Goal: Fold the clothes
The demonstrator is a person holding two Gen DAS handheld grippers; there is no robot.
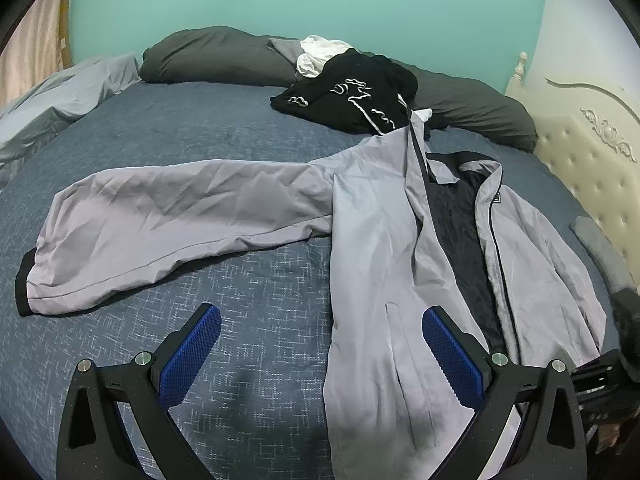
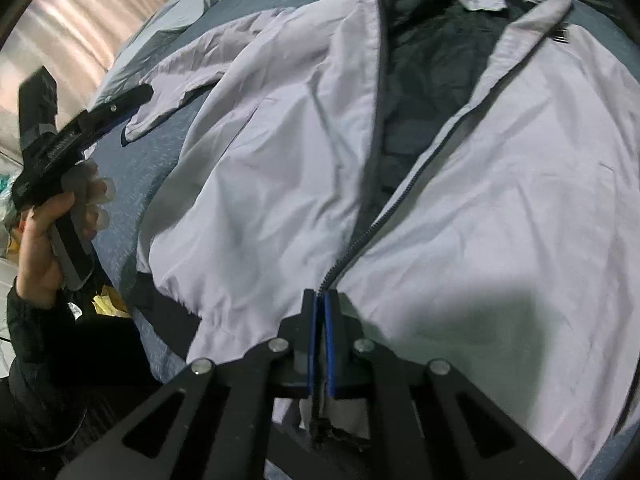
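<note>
A grey jacket lies open on the blue bed cover, front side up, with its dark lining showing between the two halves. One sleeve is stretched out to the left, ending in a black cuff.

On the chest there is a small dark label, but its writing is too small to read. Behind the jacket, near the dark pillows, lies a black garment with a white line print; whether it forms letters cannot be told. A white cloth sits on top of it.

The left gripper hovers over the hem with its blue pads wide apart and nothing between them. The right gripper is pressed together on the zipper at the bottom edge of the jacket. The second sleeve is out of sight. The hand holding the left gripper is blurred.
</note>
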